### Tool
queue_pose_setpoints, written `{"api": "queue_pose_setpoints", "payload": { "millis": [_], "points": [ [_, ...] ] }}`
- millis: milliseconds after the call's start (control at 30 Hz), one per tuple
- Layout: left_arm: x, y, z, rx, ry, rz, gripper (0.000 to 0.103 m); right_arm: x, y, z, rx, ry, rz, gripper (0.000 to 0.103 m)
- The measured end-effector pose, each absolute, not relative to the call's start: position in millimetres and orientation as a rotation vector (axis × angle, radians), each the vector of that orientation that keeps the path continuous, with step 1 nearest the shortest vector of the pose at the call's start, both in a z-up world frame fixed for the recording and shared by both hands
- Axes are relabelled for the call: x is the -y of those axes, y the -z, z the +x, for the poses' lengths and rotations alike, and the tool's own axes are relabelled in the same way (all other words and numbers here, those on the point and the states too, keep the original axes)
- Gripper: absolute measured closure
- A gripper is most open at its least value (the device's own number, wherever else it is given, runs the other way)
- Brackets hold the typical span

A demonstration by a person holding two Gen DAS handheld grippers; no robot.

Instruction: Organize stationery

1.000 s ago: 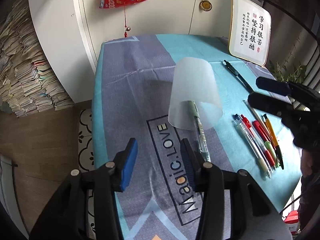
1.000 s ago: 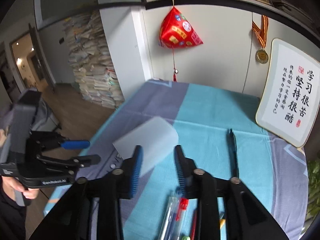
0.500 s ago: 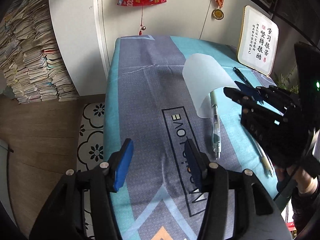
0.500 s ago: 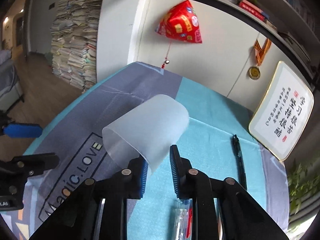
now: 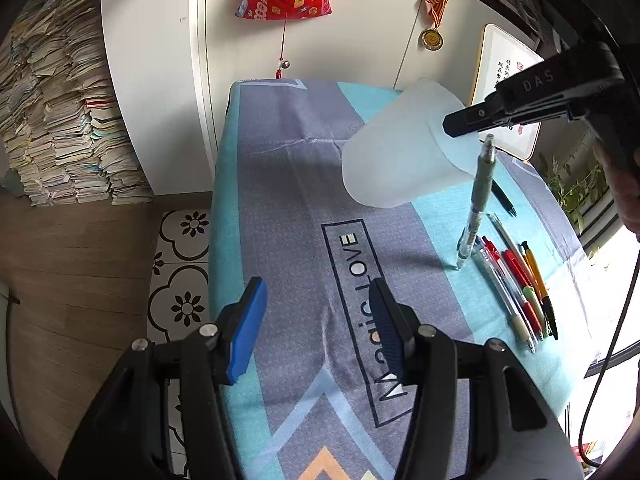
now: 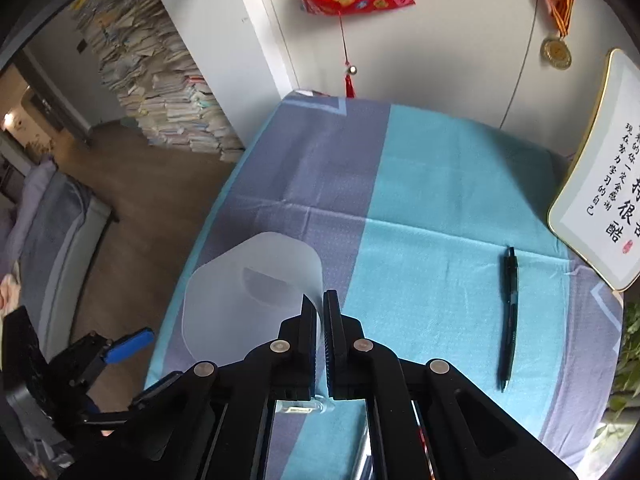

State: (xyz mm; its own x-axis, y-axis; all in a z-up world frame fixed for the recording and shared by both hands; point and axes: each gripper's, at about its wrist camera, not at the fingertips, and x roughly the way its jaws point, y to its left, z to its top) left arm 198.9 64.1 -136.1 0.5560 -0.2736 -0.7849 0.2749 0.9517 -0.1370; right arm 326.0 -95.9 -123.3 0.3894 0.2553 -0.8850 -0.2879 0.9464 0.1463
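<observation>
My right gripper (image 6: 320,304) is shut on the rim of a frosted white plastic cup (image 6: 248,296) and holds it tilted above the table; the cup also shows in the left wrist view (image 5: 400,152). A clear pen with a green grip (image 5: 476,200) stands steeply, tip on the cloth, top at the cup's mouth. Several pens (image 5: 516,280) lie in a row at the right. A black pen (image 6: 509,316) lies apart. My left gripper (image 5: 316,320) is open and empty over the table's near edge.
A blue and grey cloth (image 5: 296,200) covers the table. A framed calligraphy board (image 6: 600,200) leans on the wall at the back right. Stacks of books (image 5: 60,120) stand on the floor to the left.
My right gripper closed on the cup's rim and lifted it. The green-grip pen went from lying flat to standing steeply. My left gripper drew back toward the table edge.
</observation>
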Motion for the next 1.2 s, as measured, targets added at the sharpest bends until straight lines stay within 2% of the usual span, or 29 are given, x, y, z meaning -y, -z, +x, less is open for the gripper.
{"api": "queue_pose_setpoints", "payload": {
  "millis": [267, 400, 467, 567, 633, 700, 900, 1200],
  "points": [
    [-64, 137, 202, -0.931, 0.339, 0.005, 0.049, 78, 136, 371, -1.333, -0.321, -0.058, 0.099],
    [-68, 141, 205, -0.953, 0.335, -0.012, 0.046, 71, 137, 382, -1.285, -0.33, -0.055, 0.099],
    [-71, 142, 205, -0.963, 0.342, -0.038, 0.045, 72, 140, 384, -1.284, -0.322, -0.059, 0.095],
    [-68, 142, 202, -0.961, 0.356, -0.058, 0.045, 78, 138, 378, -1.25, -0.316, -0.066, 0.074],
    [-62, 142, 200, -0.958, 0.361, -0.05, 0.045, 86, 130, 370, -1.203, -0.335, -0.04, 0.049],
    [-54, 142, 199, -0.96, 0.369, -0.042, 0.043, 98, 124, 362, -1.16, -0.335, -0.032, 0.039],
    [-30, 145, 195, -0.96, 0.387, 0.021, 0.042, 153, 129, 343, -1.103, -0.208, -0.082, 0.039],
    [-4, 157, 201, -1.012, 0.401, 0.023, 0.041, 238, 194, 324, -1.153, -0.066, 0.003, 0.039]
  ]
}}
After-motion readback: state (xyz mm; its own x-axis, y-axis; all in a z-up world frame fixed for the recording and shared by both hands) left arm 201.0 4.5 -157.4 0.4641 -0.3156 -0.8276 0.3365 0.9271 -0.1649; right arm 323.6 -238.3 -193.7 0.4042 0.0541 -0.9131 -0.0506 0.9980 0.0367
